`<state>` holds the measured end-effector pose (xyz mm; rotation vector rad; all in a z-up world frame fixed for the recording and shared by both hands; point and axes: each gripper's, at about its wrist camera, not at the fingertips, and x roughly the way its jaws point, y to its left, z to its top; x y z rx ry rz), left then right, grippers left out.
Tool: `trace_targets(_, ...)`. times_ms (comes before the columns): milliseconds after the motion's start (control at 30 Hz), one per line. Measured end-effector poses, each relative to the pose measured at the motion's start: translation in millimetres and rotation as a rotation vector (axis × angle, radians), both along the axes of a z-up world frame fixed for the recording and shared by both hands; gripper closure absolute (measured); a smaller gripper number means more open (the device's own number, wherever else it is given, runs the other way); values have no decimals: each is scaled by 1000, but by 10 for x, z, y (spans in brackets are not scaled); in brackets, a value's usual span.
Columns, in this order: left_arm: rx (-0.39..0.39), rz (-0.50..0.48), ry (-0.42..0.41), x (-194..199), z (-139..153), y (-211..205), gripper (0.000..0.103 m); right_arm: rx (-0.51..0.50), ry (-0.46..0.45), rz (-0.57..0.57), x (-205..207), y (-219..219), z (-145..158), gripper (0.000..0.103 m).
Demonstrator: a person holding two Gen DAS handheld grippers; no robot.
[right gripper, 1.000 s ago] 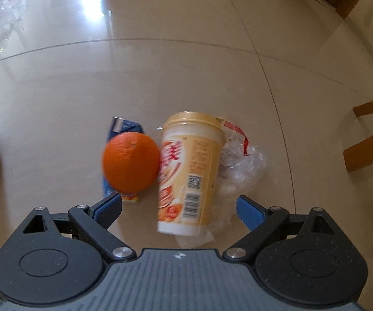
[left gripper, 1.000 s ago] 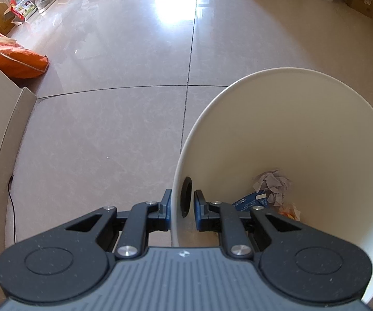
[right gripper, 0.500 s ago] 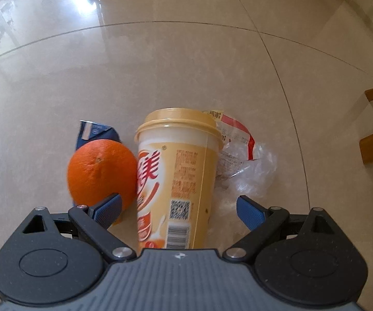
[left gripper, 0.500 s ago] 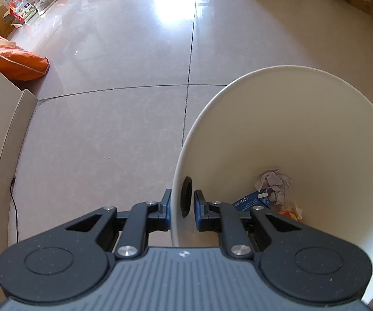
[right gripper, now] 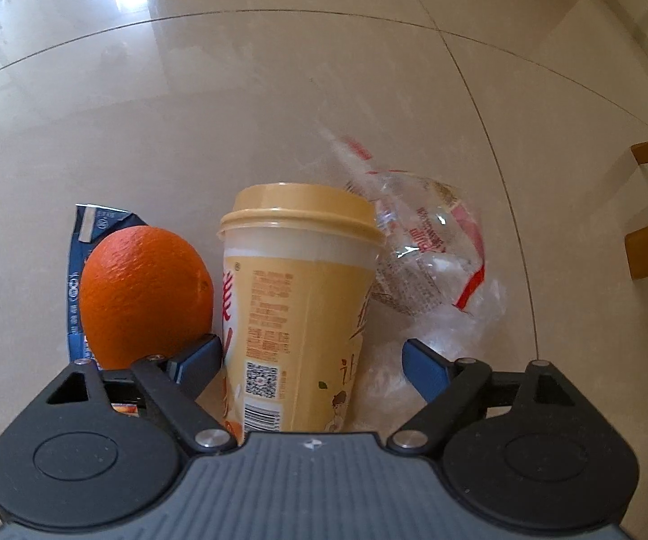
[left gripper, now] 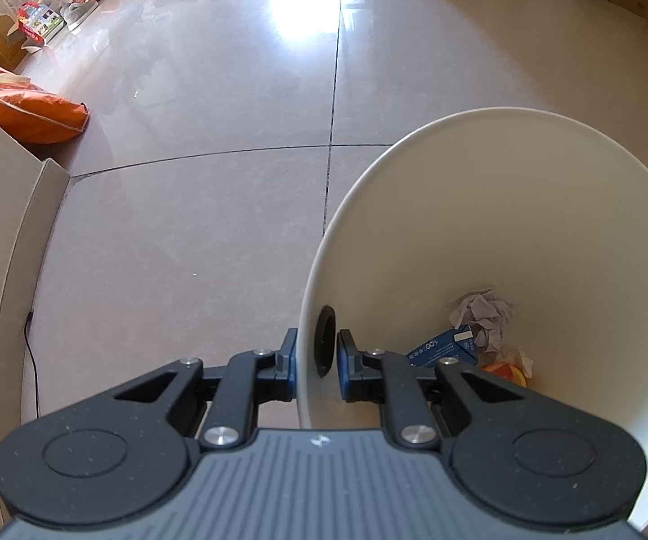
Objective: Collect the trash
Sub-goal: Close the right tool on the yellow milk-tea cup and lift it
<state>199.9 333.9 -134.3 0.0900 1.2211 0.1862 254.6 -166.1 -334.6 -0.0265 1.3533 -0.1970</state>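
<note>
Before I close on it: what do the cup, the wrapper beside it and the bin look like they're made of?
Cup: likely coated paper, matte printed side with a seam; its tan lid looks like smooth plastic.
Wrapper: thin clear plastic film, crinkled, glossy, with red print.
Bin: seemingly rigid white plastic, thin smooth wall with a soft sheen.

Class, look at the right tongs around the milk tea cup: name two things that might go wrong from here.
The orange sits against the cup beside one closing finger, so it might get nudged and roll. The crinkly plastic wrapper behind the cup may get pinched too.
</note>
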Motion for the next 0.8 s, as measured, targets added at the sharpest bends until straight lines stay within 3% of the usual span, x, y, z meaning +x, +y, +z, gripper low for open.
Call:
trace_targets(133,4,0,3,2,-13,4,88,-2,3,-1,32,13,-71,16)
trace_targets(200,3,0,3,4,-17,5,88,17,6,-8,12,22,-92,30)
trace_targets(633,-1,8,2,5,-9,15,88,22,-5,-16,-98,15,59,30)
trace_targets(800,1,9,-1,-7,-5,30,88,47,-17,-39,-228,-5,292,30)
